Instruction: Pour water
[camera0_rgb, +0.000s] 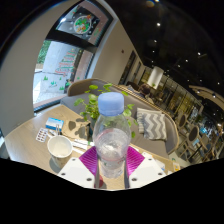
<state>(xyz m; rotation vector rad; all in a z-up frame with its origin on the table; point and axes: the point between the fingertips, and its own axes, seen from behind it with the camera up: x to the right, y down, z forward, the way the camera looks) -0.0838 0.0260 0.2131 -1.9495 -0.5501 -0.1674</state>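
Tool looks clamped on the water bottle. I keep it upright, swing left over the cup, then tilt slowly.

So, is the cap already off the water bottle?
No, the pale blue cap sits on the water bottle, which stands between the fingers.

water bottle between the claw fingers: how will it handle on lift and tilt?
The water bottle is tall and narrow, so probably tippy if nudged high. Clear thin plastic likely flexes under squeeze. It looks mostly full, so fairly heavy, and the blue cap appears on. Claw fingers flank its base.
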